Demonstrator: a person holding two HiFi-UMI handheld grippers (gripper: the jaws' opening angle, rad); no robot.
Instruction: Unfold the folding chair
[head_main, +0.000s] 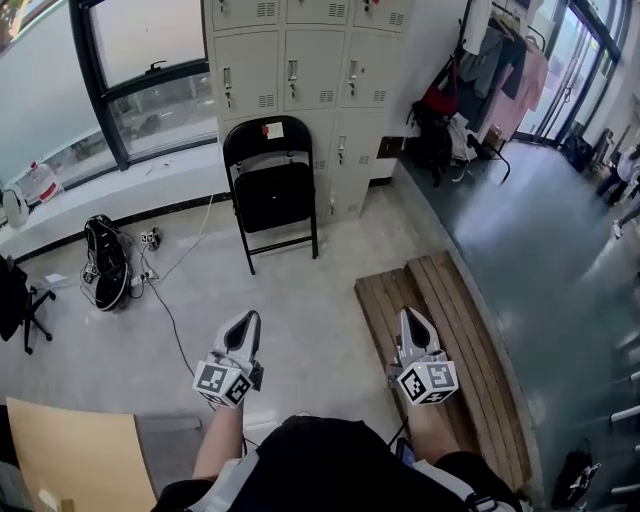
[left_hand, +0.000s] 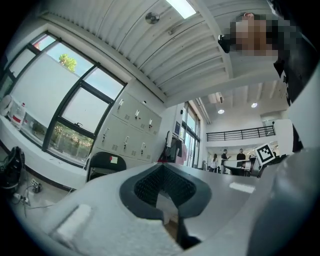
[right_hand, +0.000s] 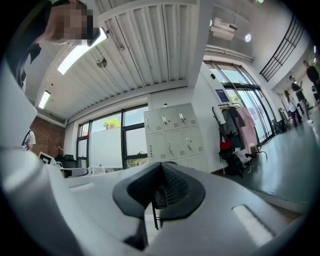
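Observation:
The black folding chair (head_main: 270, 190) stands folded and upright, leaning against the grey lockers (head_main: 300, 70), with a small red-and-white label on its backrest. It also shows in the left gripper view, where the chair (left_hand: 105, 164) sits left of the jaws. My left gripper (head_main: 246, 320) and right gripper (head_main: 411, 318) are held side by side low in the head view, well short of the chair and pointing toward it. Both are shut with nothing between their jaws; the left gripper (left_hand: 162, 170) and the right gripper (right_hand: 159, 172) each show closed dark pads.
A slatted wooden platform (head_main: 450, 350) lies on the floor at my right. A black bag (head_main: 106, 262) with cables lies at left, near an office chair (head_main: 15, 300). A clothes rack (head_main: 490, 60) stands at back right. A wooden board (head_main: 70, 455) is at lower left.

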